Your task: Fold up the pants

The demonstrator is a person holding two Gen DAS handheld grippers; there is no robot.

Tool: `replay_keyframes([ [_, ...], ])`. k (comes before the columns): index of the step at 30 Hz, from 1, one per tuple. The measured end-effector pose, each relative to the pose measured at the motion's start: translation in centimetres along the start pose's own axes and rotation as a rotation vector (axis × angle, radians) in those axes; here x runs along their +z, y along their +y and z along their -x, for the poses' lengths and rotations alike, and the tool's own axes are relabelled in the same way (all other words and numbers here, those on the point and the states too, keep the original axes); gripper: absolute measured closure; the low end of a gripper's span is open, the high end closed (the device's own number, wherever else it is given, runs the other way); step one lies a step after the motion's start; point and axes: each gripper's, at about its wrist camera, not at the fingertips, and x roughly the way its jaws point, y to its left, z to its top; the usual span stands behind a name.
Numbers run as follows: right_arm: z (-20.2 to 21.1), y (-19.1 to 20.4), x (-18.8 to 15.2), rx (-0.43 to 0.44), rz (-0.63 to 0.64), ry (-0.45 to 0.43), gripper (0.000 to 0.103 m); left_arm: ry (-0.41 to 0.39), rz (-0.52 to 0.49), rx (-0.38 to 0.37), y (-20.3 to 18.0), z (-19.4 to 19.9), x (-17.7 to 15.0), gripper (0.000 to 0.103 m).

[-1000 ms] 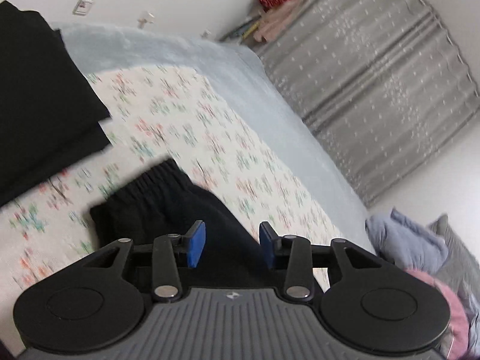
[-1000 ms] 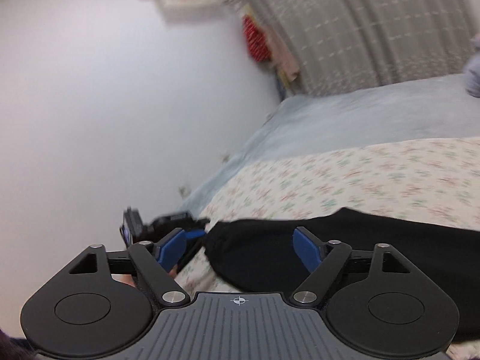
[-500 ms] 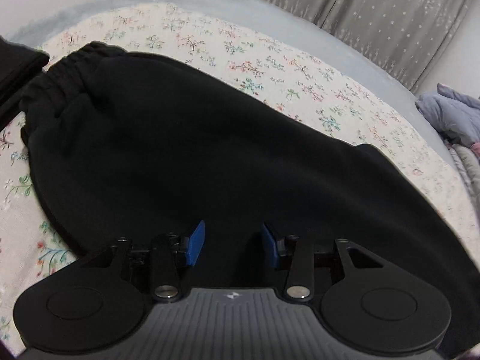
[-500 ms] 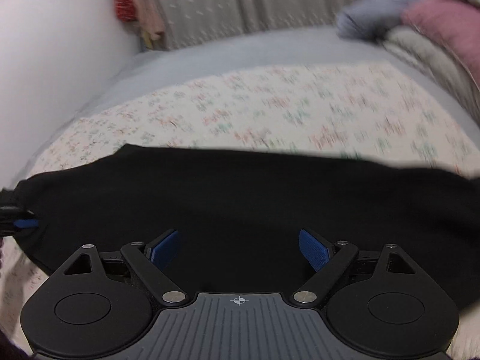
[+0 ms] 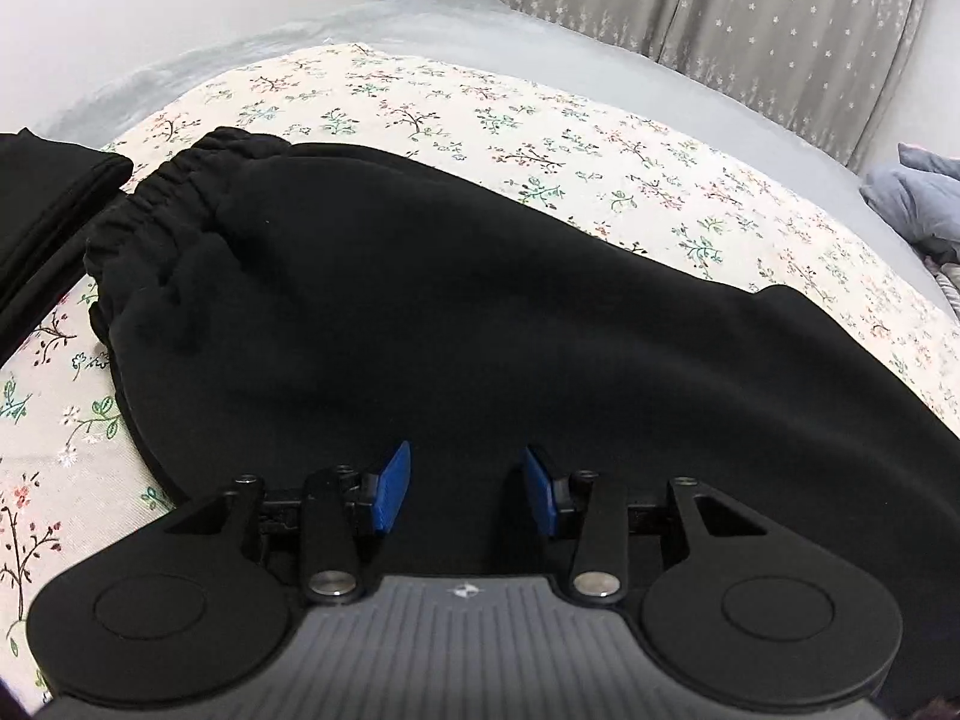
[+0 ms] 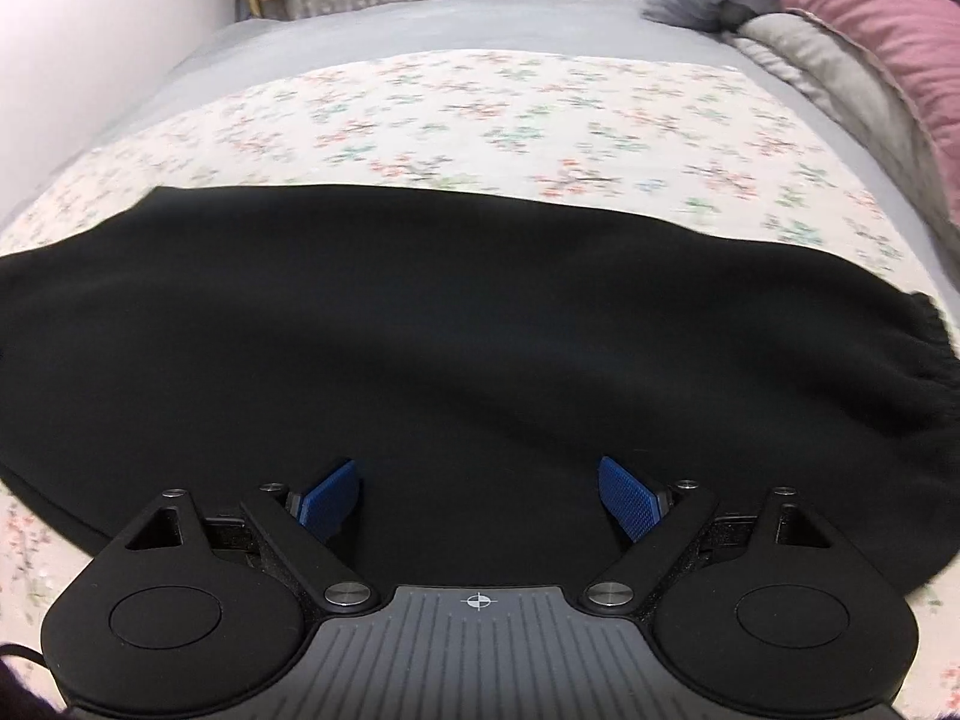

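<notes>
2 tongs, each w/ 2 blue pads. Left tongs: gap partway open, nothing btwn pads, over black cloth near the bottom of the frame. Right tongs: spread wide, nothing held, also above black cloth at bottom centre; can't tell if either touches the fabric.

1 pair of pants, black, laid flat and long across the bed. Left view: gathered elastic waistband at upper left, body running to lower right. Right view: pants fill the middle band, a ruched elastic edge at far right. Fabric matte, mostly smooth, few shallow creases by the waistband; far edge a clean curve, with a small step in the left view's right half.

1 more dark folded item at left edge of the left view, just beside the waistband, sliver of sheet btwn them.

1 floral sheet, on a grey bed cover: wide bare strip beyond the pants' far edge, narrow strips at lower left. Bedding pile at upper right, 3 pieces: blue-grey, grey, pink. Curtain along the top, white wall at upper left.
</notes>
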Motion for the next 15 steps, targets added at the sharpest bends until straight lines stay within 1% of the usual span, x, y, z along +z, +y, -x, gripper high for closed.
replay_keyframes([
  [3, 0.7, -1.2, -0.9, -0.021, -0.001, -0.003, 0.015, 0.004, 0.006, 0.011, 0.1, 0.4, 0.1, 0.066],
  [6, 1.3, -2.7, -1.5, -0.072, -0.015, -0.007, 0.015, 0.002, 0.02, 0.003, 0.0, 0.5, 0.1, 0.066],
  [10, 1.9, -5.0, -1.9, -0.119, -0.056, -0.011, 0.014, 0.005, -0.013, 0.027, -0.3, 0.8, -0.3, 0.066],
  [12, 2.2, -5.9, -2.2, -0.158, -0.066, -0.015, 0.014, 0.012, -0.022, 0.04, -0.4, -0.2, 0.2, 0.066],
  [15, 2.7, -7.7, -2.6, -0.16, -0.099, -0.021, 0.014, 0.022, -0.03, 0.053, -0.4, -0.6, 0.4, 0.066],
])
